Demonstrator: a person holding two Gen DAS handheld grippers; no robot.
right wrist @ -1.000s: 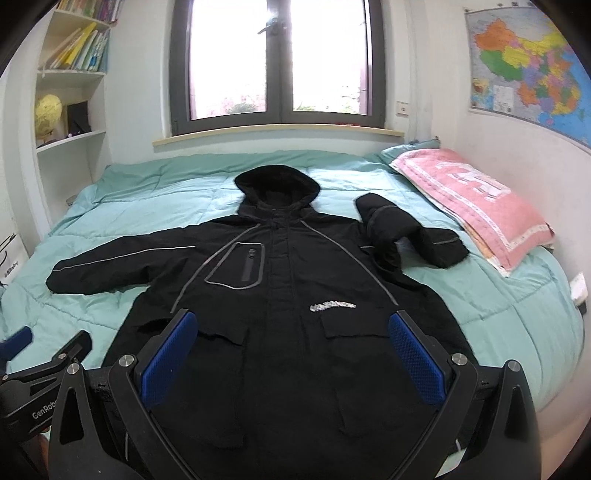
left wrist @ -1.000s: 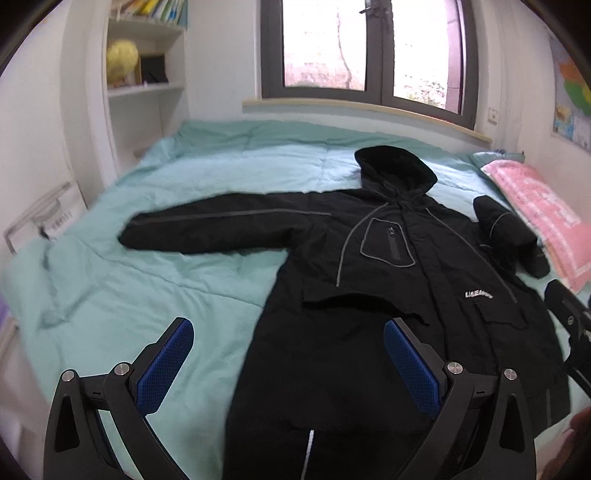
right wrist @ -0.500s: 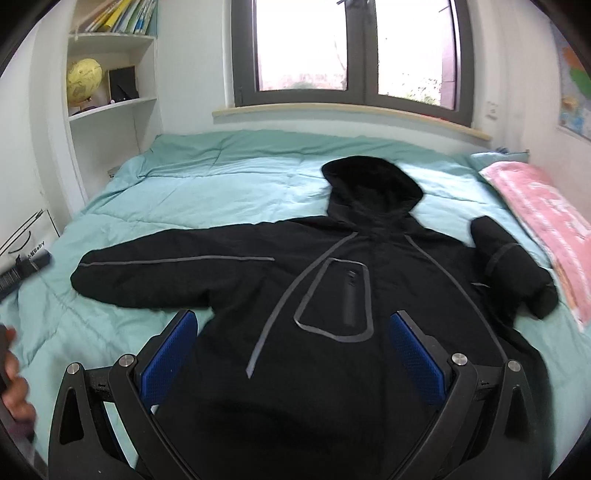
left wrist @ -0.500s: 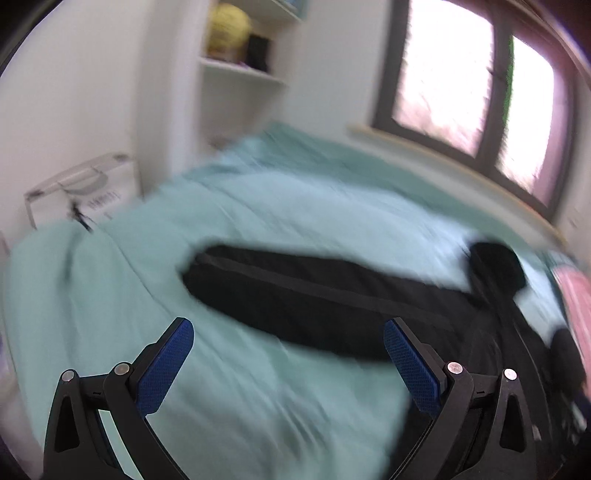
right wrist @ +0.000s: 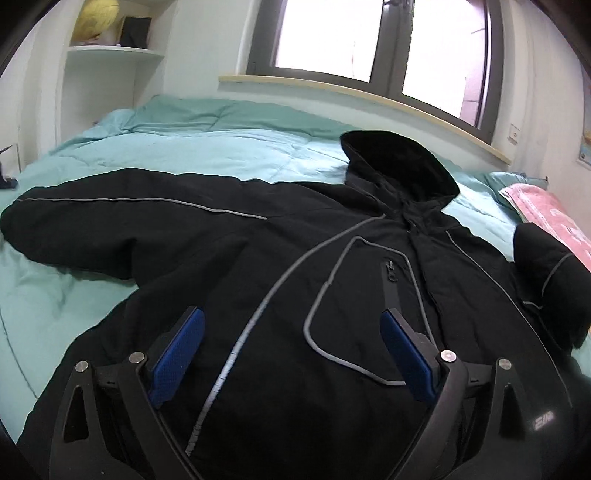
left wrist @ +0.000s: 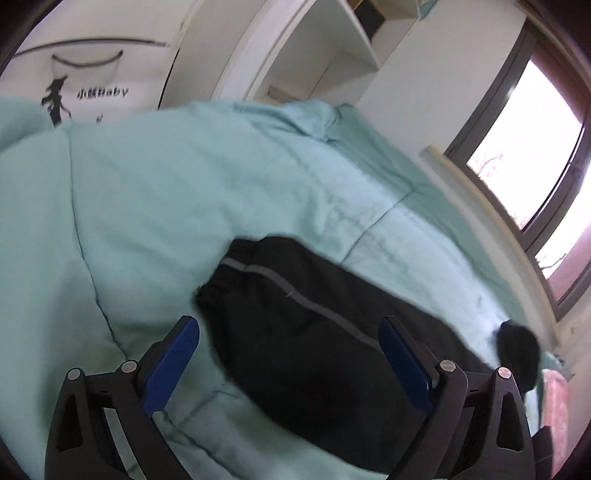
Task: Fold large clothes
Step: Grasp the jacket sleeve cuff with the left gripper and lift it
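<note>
While spread flat across teal quilt [right wrist: 229,151] on the bed, black hooded jacket [right wrist: 295,266] fills most of right wrist view: front up, hood [right wrist: 399,166] toward the window [right wrist: 373,37], one sleeve [right wrist: 110,218] stretched straight out to the left edge, other sleeve [right wrist: 550,273] folded back beside a pink pillow [right wrist: 546,206]. Grey piping down the sleeve and around chest pocket [right wrist: 369,302].

Right gripper [right wrist: 291,350] low over jacket chest, jaws near full spread, just been closing a touch. Blue pads [right wrist: 177,347] on either side of the grey piping and pocket outline, fabric below them but not pinched; contact with cloth cannot be told. Nothing held.

Left gripper [left wrist: 288,362] over the outstretched sleeve [left wrist: 314,332] near its cuff end, view rolled and blurred. Jaws wide apart, blue pads [left wrist: 170,365] straddling: left pad over quilt [left wrist: 184,184], right pad over black fabric. Sleeve lies between and beyond fingers, not clamped. Nothing held.

Seen in left view as well: hood [left wrist: 517,354] far right, window [left wrist: 535,147] upper right, white shelf unit [left wrist: 332,55] at top, white bag with black lettering [left wrist: 88,85] top left against the bed edge.

Smaller items in right view: shelf [right wrist: 114,51] with yellow globe [right wrist: 96,18], wall switch [right wrist: 514,133] right of the sill.
</note>
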